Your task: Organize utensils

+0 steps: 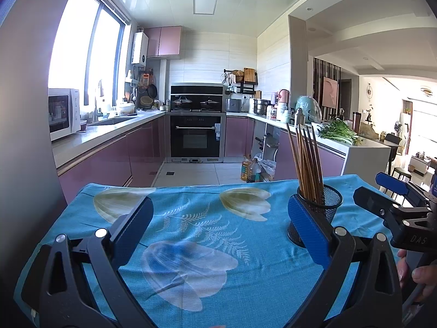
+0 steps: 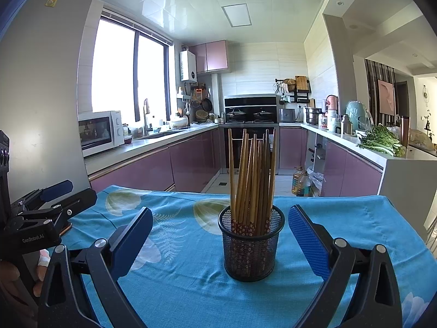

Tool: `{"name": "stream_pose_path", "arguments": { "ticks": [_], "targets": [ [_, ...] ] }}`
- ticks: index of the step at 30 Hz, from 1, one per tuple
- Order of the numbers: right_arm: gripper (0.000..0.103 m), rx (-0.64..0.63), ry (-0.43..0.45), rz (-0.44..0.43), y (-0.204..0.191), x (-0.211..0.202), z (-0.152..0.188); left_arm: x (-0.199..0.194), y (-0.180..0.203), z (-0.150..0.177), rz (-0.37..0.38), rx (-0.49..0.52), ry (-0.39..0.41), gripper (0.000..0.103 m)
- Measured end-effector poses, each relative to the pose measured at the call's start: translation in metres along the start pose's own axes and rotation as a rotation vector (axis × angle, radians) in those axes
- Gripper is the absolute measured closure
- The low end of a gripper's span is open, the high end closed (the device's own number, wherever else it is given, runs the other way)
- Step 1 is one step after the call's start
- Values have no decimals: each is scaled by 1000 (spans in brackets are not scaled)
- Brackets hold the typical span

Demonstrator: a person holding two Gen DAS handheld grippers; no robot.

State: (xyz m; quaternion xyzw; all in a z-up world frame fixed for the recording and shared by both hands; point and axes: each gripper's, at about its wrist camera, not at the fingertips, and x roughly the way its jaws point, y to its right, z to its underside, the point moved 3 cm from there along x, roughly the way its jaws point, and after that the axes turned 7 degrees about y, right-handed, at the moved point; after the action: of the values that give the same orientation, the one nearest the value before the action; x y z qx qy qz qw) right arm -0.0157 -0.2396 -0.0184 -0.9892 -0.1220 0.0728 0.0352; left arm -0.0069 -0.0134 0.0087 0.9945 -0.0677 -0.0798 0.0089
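Note:
A black mesh cup point(image 2: 250, 248) stands upright on the blue flowered tablecloth point(image 2: 185, 281), holding several wooden chopsticks point(image 2: 252, 180). My right gripper point(image 2: 220, 235) is open and empty, its blue pads on either side of the cup, a little short of it. My left gripper point(image 1: 220, 227) is open and empty over bare cloth point(image 1: 207, 246). In the left wrist view the cup point(image 1: 325, 207) with its chopsticks point(image 1: 307, 161) sits behind the right pad. Each gripper shows at the edge of the other's view: the right one point(image 1: 387, 202), the left one point(image 2: 58, 195).
The table's far edge drops to the kitchen floor, where oil bottles point(image 2: 300, 181) stand. Purple cabinets, a microwave point(image 2: 99, 131), an oven point(image 1: 195, 139) and a counter with greens point(image 2: 382, 139) lie beyond.

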Motion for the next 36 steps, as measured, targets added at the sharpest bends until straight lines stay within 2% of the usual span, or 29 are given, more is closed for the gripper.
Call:
{"name": "stream_pose_path", "arguments": {
  "ticks": [36],
  "targets": [
    [7,5,9,17,-1,1,-1,-3,1,-5,-20,10,9,6]
  ]
}}
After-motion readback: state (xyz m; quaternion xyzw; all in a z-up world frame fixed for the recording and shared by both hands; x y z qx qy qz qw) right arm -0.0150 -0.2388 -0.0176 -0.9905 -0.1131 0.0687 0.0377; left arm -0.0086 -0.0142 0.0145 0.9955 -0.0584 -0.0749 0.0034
